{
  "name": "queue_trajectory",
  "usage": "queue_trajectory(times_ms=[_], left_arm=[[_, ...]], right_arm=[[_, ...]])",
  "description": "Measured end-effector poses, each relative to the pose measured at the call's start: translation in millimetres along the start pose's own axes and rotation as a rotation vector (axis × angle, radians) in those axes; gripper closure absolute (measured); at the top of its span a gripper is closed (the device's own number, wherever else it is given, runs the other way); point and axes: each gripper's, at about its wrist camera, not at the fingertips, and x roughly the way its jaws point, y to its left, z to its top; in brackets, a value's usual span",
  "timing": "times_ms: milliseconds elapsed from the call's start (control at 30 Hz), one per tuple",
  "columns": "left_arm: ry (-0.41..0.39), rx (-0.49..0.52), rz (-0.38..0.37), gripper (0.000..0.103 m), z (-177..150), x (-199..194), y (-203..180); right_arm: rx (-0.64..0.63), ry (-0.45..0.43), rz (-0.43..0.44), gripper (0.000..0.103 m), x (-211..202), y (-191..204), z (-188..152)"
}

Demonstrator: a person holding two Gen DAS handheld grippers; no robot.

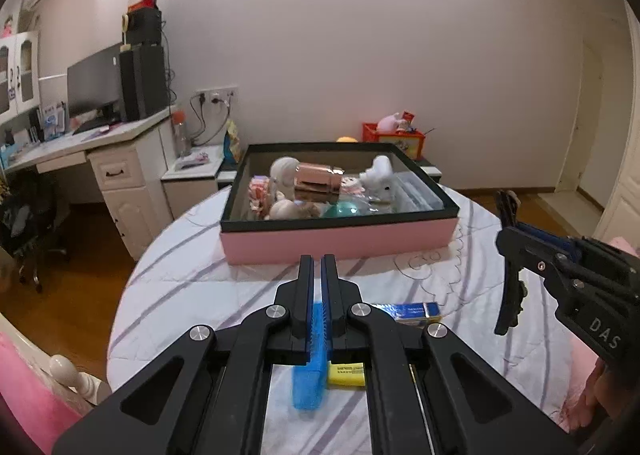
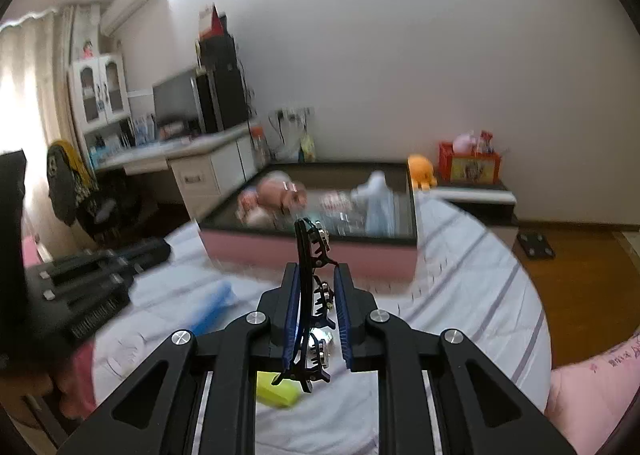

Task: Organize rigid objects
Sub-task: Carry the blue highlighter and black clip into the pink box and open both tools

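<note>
**Meanwhile, a toothed hair claw is held over the bed**

Between the blue pads of the right gripper [image 2: 318, 305] a black hair claw [image 2: 314, 295] is held, its toothed spine standing roughly upright and reaching above the fingertips. The jaws stand at a moderate gap, and one pad appears to press the clip's flat side while the other sits a little apart from the teeth; the right wrist view is blurred, so the firmness of the hold cannot be judged with confidence. In the left wrist view the same clip [image 1: 510, 271] is seen hanging from that gripper [image 1: 516, 251], above the striped bedsheet [image 1: 192, 287] and just in front of the pink box [image 1: 340, 245], which is already filled with toys.

The left gripper [image 1: 317, 275] is nearly closed and nothing is seen between its tips. Beneath it lie a blue comb [image 1: 310, 383], a yellow eraser [image 1: 347, 374] and a blue carton [image 1: 412, 311].

The clip is judged light and stiff, yet its thin teeth and spring hinge are likely brittle. It is best held across the broad back plates, never by the teeth, with modest pressure, since smooth plastic can be expected to twist between pads.
</note>
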Motion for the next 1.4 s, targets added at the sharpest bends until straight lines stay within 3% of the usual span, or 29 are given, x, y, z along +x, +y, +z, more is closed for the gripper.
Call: queue_trajectory(times_ms=[267,433,533,700,767,800,900,1100,1400], left_arm=[[0.162,-0.074,-0.009,0.094,-29.0,23.8,38.0],[0.226,-0.08,-0.063,0.069,-44.1,39.9,36.6],[0.26,-0.042,-0.093,0.066,-42.7,54.6,24.4],[0.327,0.015,-0.056,0.066,-44.9,83.2,12.2],[0.321,0.022,-0.046,0.069,-44.5,87.1,13.0],[0.321,0.025,-0.038,0.077,-44.2,88.2,13.4],[0.299,0.03,-0.016,0.077,-40.7,86.7,14.2],[0.155,-0.026,0.022,0.077,-24.0,57.2,26.7],[0.008,0.008,0.05,0.077,8.6,6.7,16.0]], right_arm=[[0.016,0.105,-0.036,0.086,15.1,-13.6,-16.9],[0.021,0.155,-0.041,0.086,23.4,-21.6,-24.4],[0.014,0.176,-0.039,0.085,28.0,-21.3,-26.7],[0.011,0.202,-0.033,0.085,36.6,-21.2,-29.5],[0.012,0.209,-0.029,0.085,40.2,-22.2,-30.5],[0.013,0.213,-0.026,0.085,41.6,-21.9,-31.1],[0.015,0.218,-0.023,0.085,46.3,-21.9,-32.5],[0.017,0.19,-0.015,0.085,42.9,-19.1,-27.3],[-0.013,0.086,0.002,0.085,15.7,2.3,0.3]])
